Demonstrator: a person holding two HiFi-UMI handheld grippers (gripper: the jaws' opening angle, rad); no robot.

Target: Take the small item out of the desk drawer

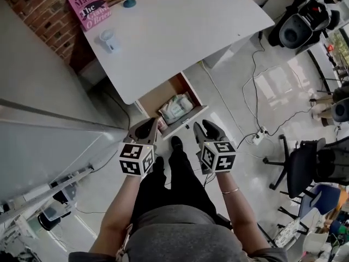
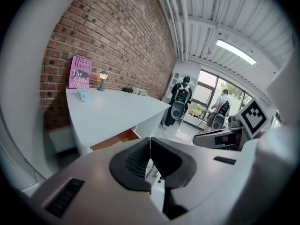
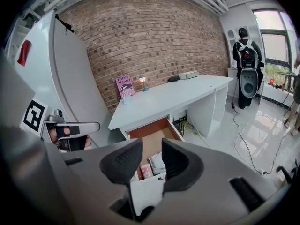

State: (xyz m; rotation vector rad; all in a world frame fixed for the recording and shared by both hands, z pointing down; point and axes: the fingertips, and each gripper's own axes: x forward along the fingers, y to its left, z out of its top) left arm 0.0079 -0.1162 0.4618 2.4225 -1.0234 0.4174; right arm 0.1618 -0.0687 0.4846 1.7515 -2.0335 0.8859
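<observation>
Hovering short of the open drawer [image 1: 158,98], the right gripper [image 3: 152,156] has its jaws apart and empty, the gap framing the small pink-capped container [image 3: 146,171] that lies near the drawer's front panel beside a crumpled white packet [image 3: 158,162]; the left gripper [image 2: 150,142] has its jaws pressed together on nothing, apparently idle. That front panel juts toward the person's shoes [image 1: 176,142], so the reach likely has to drop in over its edge; farther off, the white desk [image 1: 180,31] overhangs the drawer's back end, leaving free room only at the front, and loose cables [image 1: 252,91] trail across the floor to the right.
</observation>
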